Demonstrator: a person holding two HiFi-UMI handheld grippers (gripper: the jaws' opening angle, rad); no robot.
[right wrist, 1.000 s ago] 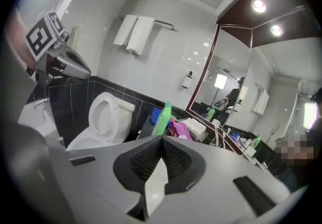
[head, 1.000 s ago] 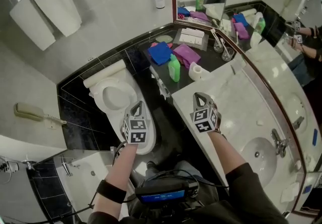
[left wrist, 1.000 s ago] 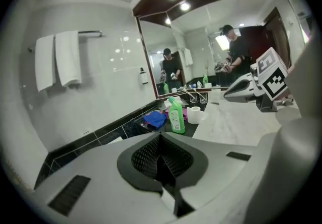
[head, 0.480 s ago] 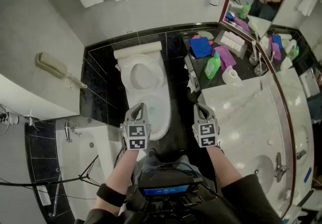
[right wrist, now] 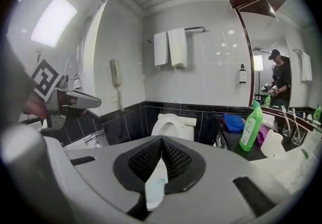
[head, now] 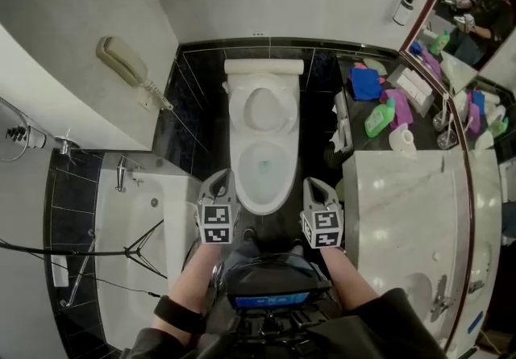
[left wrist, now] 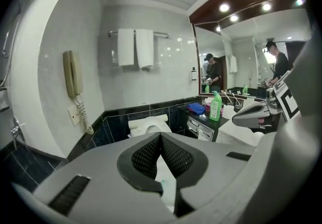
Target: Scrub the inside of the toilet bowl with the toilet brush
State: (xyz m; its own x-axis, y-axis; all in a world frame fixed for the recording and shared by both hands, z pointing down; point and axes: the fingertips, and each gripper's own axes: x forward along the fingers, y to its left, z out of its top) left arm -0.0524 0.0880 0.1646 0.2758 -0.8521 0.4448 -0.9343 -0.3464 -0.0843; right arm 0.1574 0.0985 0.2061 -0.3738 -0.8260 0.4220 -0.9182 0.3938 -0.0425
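Toilet bowl (head: 262, 168) straight ahead of both tongs, between their lines; lid up, water showing, ready for scrubbing. Bathtub (head: 129, 228) left of left tongs, wall phone (head: 121, 59) beyond. Left tongs (head: 219, 178) closed, empty. Right tongs (head: 313, 185) closed, empty, level with left: likely squaring up to bowl. Toilet brush not made out in any view; probably needs finding first. Table (head: 403, 204) just right of right tongs carries green bottle (head: 379, 118) and blue cloth (head: 367, 83), narrows room that side.

Open toilet (head: 279, 189) — left gripper (head: 219, 175) and right gripper (head: 313, 184) flank its front.
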